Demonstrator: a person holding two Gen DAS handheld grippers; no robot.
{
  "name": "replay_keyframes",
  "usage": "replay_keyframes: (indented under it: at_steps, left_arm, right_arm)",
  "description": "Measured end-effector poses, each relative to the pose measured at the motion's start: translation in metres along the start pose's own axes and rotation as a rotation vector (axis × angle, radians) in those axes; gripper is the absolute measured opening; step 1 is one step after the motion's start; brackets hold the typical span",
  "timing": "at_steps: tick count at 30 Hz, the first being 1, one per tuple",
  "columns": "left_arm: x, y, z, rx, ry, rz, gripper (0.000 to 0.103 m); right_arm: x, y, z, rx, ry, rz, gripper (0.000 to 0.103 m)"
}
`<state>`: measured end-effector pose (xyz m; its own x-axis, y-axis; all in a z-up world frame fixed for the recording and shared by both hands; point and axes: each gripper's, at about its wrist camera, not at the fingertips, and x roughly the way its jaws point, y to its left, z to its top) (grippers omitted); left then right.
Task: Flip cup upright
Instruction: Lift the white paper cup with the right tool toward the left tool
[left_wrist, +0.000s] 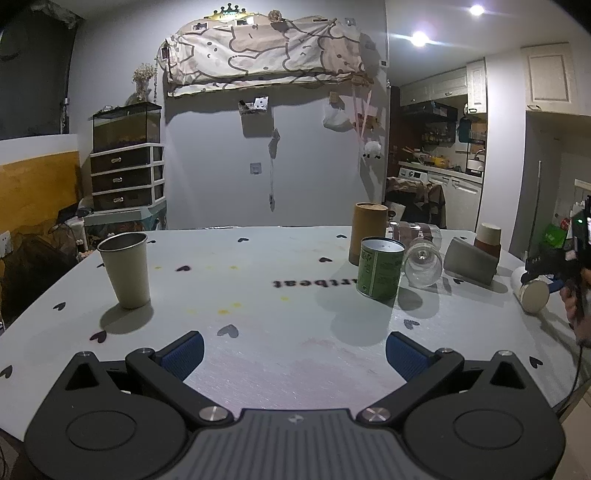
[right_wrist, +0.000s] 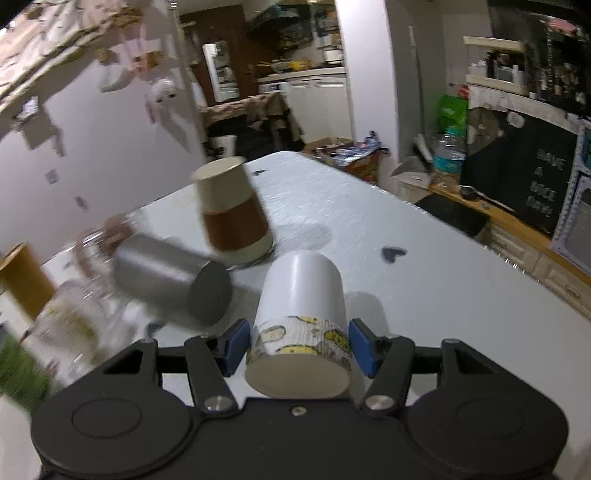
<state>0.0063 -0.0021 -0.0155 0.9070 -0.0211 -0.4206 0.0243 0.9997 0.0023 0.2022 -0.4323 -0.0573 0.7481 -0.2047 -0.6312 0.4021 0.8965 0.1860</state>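
Right gripper (right_wrist: 300, 343) has its jaws pinching the white paper cup (right_wrist: 301, 325), blue pads (right_wrist: 360, 345) on both sides of the patterned band near its base. Cup is on its side, base toward the camera, mouth pointing away, at the right end of the surface (right_wrist: 369, 221); can't tell if it touches the surface. In the left view the same cup (left_wrist: 532, 291) lies near the right edge.

Left gripper (left_wrist: 293, 350) hovers low over the near edge, jaws spread wide, nothing between them.

Just beyond the white cup: grey metal cup (right_wrist: 173, 280) on its side, brown-and-cream paper cup (right_wrist: 232, 214) upside down. Further left a clear glass (left_wrist: 423, 264) on its side, green tin (left_wrist: 380, 267) upright, tall brown tube (left_wrist: 367, 232) behind it. Beige cup (left_wrist: 127, 269) upright, well apart at far left.
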Motion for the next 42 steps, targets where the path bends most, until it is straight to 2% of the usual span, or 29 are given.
replay_keyframes:
  at_steps: [7, 11, 17, 19, 24, 27, 30, 34, 37, 39, 42]
  left_arm:
    - [0.003, 0.0, 0.0, -0.007, 0.024, -0.012, 0.103]
    - [0.003, 0.0, 0.0, -0.009, 0.026, -0.018, 0.103]
    - [0.006, 0.005, 0.001, -0.027, 0.037, -0.016, 0.103]
    - [0.009, 0.008, 0.005, -0.028, 0.042, -0.019, 0.103]
    - [0.03, 0.013, 0.021, -0.052, 0.075, -0.059, 0.103]
    - [0.053, 0.008, 0.028, -0.023, 0.115, -0.099, 0.103]
    - [0.08, -0.002, 0.029, 0.02, 0.176, -0.144, 0.103]
    - [0.114, -0.012, 0.029, 0.049, 0.242, -0.155, 0.103]
    - [0.131, -0.013, 0.025, 0.054, 0.284, -0.142, 0.103]
    - [0.133, -0.012, 0.02, 0.059, 0.303, -0.137, 0.103]
    - [0.131, -0.008, 0.014, 0.067, 0.318, -0.143, 0.103]
  right_arm:
    - [-0.062, 0.023, -0.044, -0.087, -0.018, 0.21, 0.059]
    - [-0.091, 0.047, -0.075, -0.166, 0.0, 0.329, 0.059]
    - [-0.129, 0.098, -0.118, -0.331, 0.04, 0.535, 0.059]
    - [-0.142, 0.114, -0.131, -0.42, 0.027, 0.6, 0.059]
    - [-0.162, 0.14, -0.161, -0.571, 0.047, 0.73, 0.059]
    - [-0.172, 0.151, -0.174, -0.647, 0.052, 0.778, 0.059]
    - [-0.184, 0.155, -0.185, -0.717, 0.015, 0.809, 0.059]
    - [-0.196, 0.152, -0.193, -0.784, -0.013, 0.84, 0.06]
    - [-0.196, 0.155, -0.196, -0.824, -0.03, 0.83, 0.063]
    - [-0.196, 0.153, -0.197, -0.837, -0.033, 0.797, 0.075]
    - [-0.197, 0.146, -0.198, -0.837, -0.041, 0.749, 0.076]
